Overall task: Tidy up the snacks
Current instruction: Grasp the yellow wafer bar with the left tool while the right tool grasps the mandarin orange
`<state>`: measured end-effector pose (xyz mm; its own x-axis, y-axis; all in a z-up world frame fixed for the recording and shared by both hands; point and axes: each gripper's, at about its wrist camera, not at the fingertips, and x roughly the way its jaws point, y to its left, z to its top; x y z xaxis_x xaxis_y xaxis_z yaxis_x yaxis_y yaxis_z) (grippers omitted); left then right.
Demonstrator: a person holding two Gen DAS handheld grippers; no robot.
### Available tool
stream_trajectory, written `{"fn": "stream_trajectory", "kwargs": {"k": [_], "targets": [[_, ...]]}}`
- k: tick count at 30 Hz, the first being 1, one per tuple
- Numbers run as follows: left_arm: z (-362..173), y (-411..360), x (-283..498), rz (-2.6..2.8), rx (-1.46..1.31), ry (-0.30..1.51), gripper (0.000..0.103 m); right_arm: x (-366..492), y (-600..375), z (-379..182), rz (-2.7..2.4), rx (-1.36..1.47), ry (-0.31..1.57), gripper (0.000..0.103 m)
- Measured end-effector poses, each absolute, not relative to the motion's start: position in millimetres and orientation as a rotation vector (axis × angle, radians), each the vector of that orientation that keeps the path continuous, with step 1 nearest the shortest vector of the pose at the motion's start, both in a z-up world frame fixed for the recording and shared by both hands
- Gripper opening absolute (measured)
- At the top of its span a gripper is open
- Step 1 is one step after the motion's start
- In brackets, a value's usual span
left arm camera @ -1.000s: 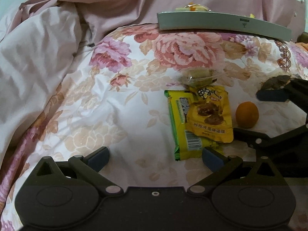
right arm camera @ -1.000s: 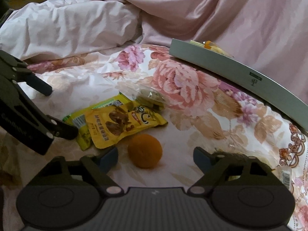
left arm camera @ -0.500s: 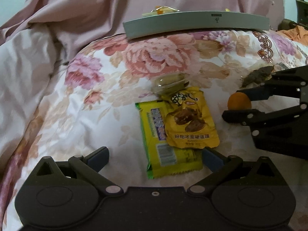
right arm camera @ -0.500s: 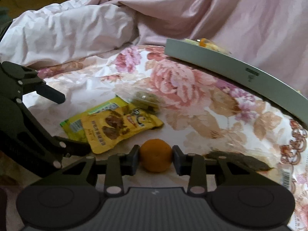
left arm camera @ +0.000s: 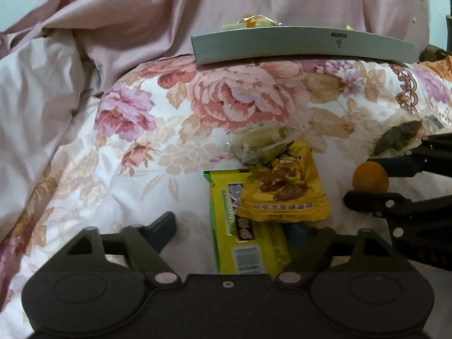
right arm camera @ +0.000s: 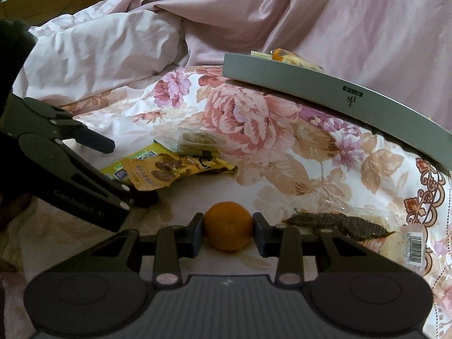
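A small orange [right arm camera: 228, 230] rests on the floral bedspread, and my right gripper [right arm camera: 228, 233] is shut on it, one pad on each side. The orange [left arm camera: 370, 179] and right gripper [left arm camera: 381, 182] also show at the right of the left wrist view. My left gripper [left arm camera: 231, 230] is closing around a green-yellow packet [left arm camera: 248, 240]. Its right pad is next to the packet's edge, its left pad [left arm camera: 166, 226] still apart from it. A yellow date pouch [left arm camera: 285, 195] lies on the packet's top. A clear-wrapped pastry [left arm camera: 260, 141] sits just beyond.
A grey tray [left arm camera: 305, 42] holding wrapped snacks [left arm camera: 251, 22] stands at the back of the bedspread. A dark dried snack in clear wrap [right arm camera: 339, 223] lies right of the orange. Rumpled pink bedding [right arm camera: 99, 50] rises at the left and back.
The right gripper closed on the orange and has held still since. The left gripper moved in over the green-yellow packet and its jaws narrowed around it.
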<state>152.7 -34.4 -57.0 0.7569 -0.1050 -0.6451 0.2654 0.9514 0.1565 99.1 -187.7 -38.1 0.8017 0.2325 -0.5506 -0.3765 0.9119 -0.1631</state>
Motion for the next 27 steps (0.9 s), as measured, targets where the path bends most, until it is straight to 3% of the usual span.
{"fn": "stream_trajectory", "kwargs": {"k": [3,6,19,27], "targets": [[-56,-38,146,-0.201,0.290,0.671,0.056,99,-187,-38,0.330,-0.263,0.555,0.041],[-55,-39,142,-0.203,0.320,0.677,0.051,99,-188,-37,0.334,-0.234,0.566,0.041],[-48,-31,114,-0.210,0.207,0.782,0.051,82,-176,-32,0.418,-0.143,0.641,0.040],[-53,-28,119,-0.212,0.217,0.764,0.062,79,-171,-36,0.429,-0.150,0.629,0.045]]}}
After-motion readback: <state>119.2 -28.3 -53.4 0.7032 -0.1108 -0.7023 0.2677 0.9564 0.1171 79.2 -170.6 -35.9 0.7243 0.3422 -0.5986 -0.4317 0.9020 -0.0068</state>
